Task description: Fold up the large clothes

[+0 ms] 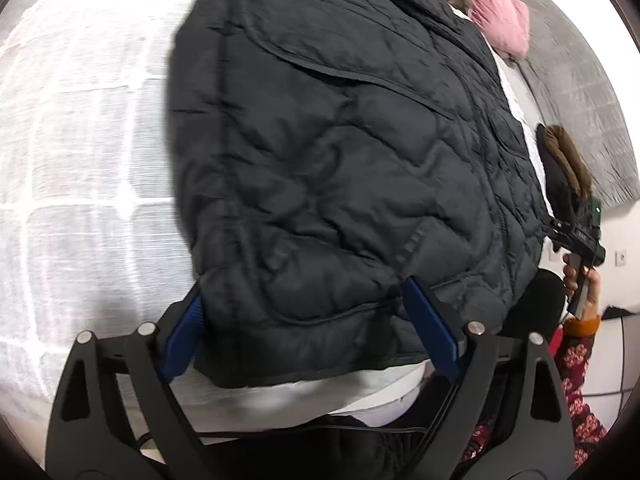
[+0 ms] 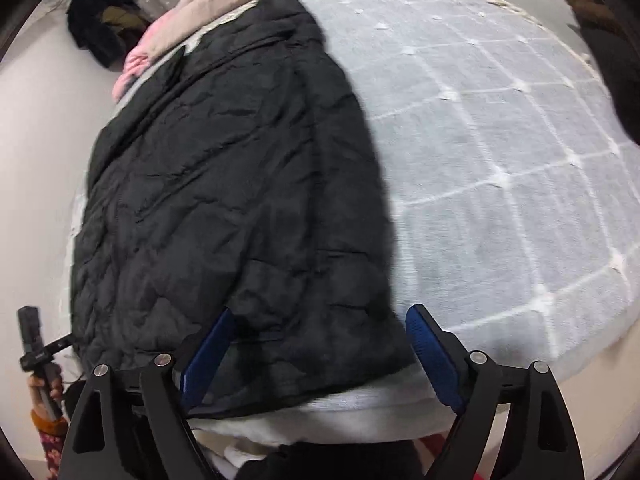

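Observation:
A black quilted jacket (image 1: 340,152) lies spread on a white checked blanket (image 1: 80,152). My left gripper (image 1: 304,292) is open, its blue pads (image 1: 430,324) set either side of the jacket's near hem, which lies between them. In the right wrist view the same jacket (image 2: 232,200) lies on the blanket (image 2: 500,160). My right gripper (image 2: 320,320) is open over the jacket's near right corner, its pads (image 2: 434,354) apart. The other gripper shows at the right edge of the left wrist view (image 1: 580,240) and at the lower left of the right wrist view (image 2: 36,348).
A pink and beige garment (image 2: 180,20) lies past the jacket's far end. A dark fur-trimmed piece (image 2: 104,20) sits further back. A grey cover (image 1: 580,80) lies beside the bed. The bed's near edge (image 2: 360,412) is just under the grippers.

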Motion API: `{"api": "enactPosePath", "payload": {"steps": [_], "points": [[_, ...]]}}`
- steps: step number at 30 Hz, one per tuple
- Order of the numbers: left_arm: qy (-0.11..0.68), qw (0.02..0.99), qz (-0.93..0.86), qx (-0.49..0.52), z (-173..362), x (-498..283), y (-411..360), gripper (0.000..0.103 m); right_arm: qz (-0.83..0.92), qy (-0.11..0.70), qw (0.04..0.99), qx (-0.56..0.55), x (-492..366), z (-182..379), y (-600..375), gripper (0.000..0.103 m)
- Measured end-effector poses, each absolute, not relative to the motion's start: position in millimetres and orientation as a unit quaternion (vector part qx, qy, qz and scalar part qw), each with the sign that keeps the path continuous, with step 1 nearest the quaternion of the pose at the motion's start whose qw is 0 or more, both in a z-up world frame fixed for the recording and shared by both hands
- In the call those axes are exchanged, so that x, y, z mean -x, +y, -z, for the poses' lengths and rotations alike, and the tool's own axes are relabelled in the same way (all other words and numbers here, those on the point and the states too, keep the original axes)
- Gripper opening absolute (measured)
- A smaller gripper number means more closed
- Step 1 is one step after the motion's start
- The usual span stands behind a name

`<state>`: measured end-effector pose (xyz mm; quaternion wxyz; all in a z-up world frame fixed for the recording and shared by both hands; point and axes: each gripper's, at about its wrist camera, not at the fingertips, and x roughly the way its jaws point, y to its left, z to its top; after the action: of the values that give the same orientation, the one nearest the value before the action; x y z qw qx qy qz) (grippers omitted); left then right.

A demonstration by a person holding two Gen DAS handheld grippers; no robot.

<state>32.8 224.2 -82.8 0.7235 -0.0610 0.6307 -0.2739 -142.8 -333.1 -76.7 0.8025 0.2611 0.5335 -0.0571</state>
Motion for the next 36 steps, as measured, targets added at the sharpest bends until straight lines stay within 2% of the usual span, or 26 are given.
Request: {"api": "enactPosePath", "payload": {"steps": [2, 4, 5, 6, 7, 8, 10, 14, 17, 24, 36], "points": [[0.632, 0.721, 0.278, 0.059, 80.4, -33.8, 215.2, 0.083, 0.047, 0.544, 0.798, -0.254, 135.2, 78.7, -323.6, 0.078], [0.633, 0.720, 0.280, 0.054, 80.8, -33.4, 208.9, 0.067, 0.050, 0.552, 0.797, -0.240, 130.9, 80.7, -318.4, 0.070], [0.633, 0.722, 0.275, 0.050, 80.4, -33.3, 208.1, 0.064, 0.047, 0.552, 0.798, -0.240, 129.3, 80.4, -316.7, 0.064], [0.634, 0.722, 0.273, 0.047, 79.4, -32.5, 205.6, 0.056, 0.045, 0.550, 0.798, -0.242, 129.3, 80.2, -314.8, 0.060], [0.636, 0.719, 0.276, 0.052, 80.3, -32.6, 198.7, 0.041, 0.037, 0.547, 0.799, -0.249, 128.6, 80.3, -313.2, 0.052], [0.640, 0.712, 0.281, 0.066, 80.9, -31.6, 194.9, 0.033, 0.031, 0.545, 0.798, -0.253, 128.5, 80.7, -311.8, 0.045], [0.635, 0.720, 0.272, 0.065, 78.2, -27.8, 190.7, 0.024, 0.019, 0.541, 0.799, -0.262, 128.9, 81.5, -310.7, 0.036], [0.595, 0.759, 0.263, 0.029, 60.3, -13.9, 176.4, 0.019, 0.008, 0.515, 0.813, -0.270, 136.4, 72.8, -307.2, 0.019], [0.567, 0.776, 0.273, 0.048, 40.1, -8.7, 179.6, 0.016, 0.004, 0.487, 0.829, -0.273, 144.5, 62.2, -304.7, 0.015], [0.502, 0.796, 0.319, 0.108, -14.6, 3.5, 186.3, 0.014, -0.019, 0.421, 0.858, -0.295, 169.1, 31.2, -303.5, 0.011], [0.410, 0.809, 0.400, 0.130, -103.6, 33.1, 196.4, 0.014, -0.029, 0.313, 0.900, -0.301, 223.9, -52.6, -317.3, 0.010]]}}
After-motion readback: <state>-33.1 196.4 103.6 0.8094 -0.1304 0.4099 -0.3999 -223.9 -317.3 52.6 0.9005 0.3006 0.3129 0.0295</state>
